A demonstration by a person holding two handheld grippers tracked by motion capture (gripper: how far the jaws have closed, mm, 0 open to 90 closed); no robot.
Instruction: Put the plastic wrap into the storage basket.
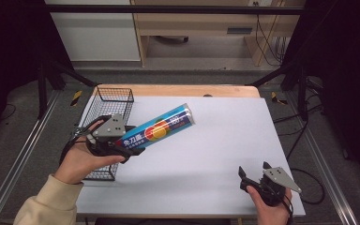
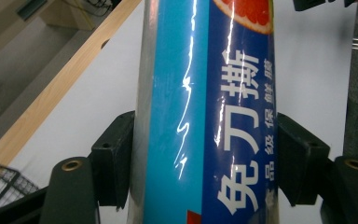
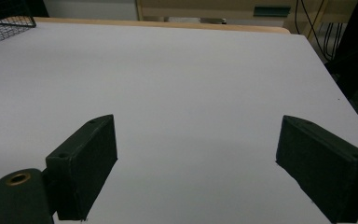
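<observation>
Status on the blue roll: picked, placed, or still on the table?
Done: left gripper is clamped on the blue roll, which looks lifted off the white table. In hand: roll carried tilted beside the wire basket. Left: likely setting it in the basket. Right gripper idle, open.

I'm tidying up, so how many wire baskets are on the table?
1. The wire basket stands at the table's far left corner, just behind the left gripper, which holds a blue tube.
</observation>
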